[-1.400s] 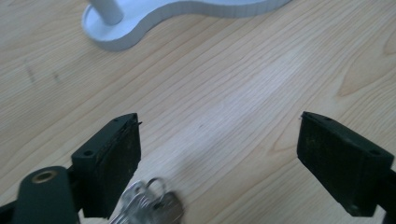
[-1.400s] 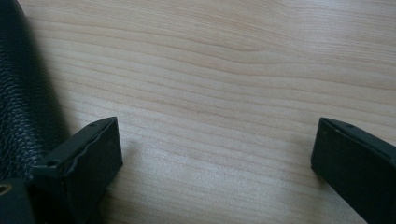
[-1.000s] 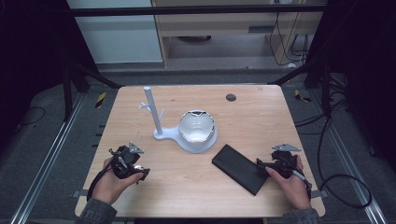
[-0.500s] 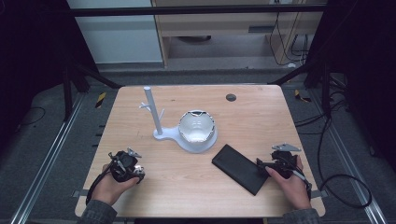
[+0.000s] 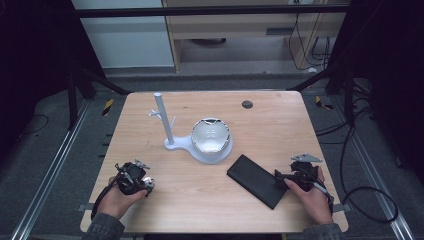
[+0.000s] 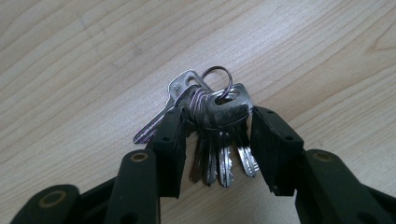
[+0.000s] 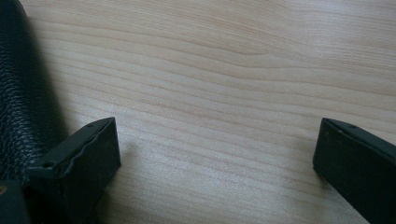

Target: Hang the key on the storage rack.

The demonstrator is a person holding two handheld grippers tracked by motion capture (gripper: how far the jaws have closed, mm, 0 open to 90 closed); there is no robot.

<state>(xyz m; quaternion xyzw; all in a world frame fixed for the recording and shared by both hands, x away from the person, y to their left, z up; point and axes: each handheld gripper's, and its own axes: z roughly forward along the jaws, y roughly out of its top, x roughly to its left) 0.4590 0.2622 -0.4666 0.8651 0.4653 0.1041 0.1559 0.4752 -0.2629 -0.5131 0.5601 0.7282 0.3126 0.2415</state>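
A bunch of silver keys [image 6: 215, 121] on a ring lies on the wooden table [image 5: 200, 200]. My left gripper [image 6: 218, 126] points down over it. Its jaws have just been closing, and the two pad tips now touch the key heads from both sides while the blades hang between them. In the high view my left gripper [image 5: 144, 182] is near the front left of the table. My right gripper [image 7: 219, 154] rests wide open on bare wood, with a black leather wallet [image 7: 21, 93] just past its left jaw. From above, my right gripper [image 5: 282, 177] touches the end of the wallet [image 5: 255, 181].
A white bowl [image 5: 211, 137] sits on a white stand with an upright pegged post [image 5: 162, 117] at the table's middle. A small dark disc [image 5: 247, 104] lies near the far edge. Cables trail off the right side.
My left hand has sunk a little toward the table and drawn back toward the front edge. The right hand and the wallet have kept still.
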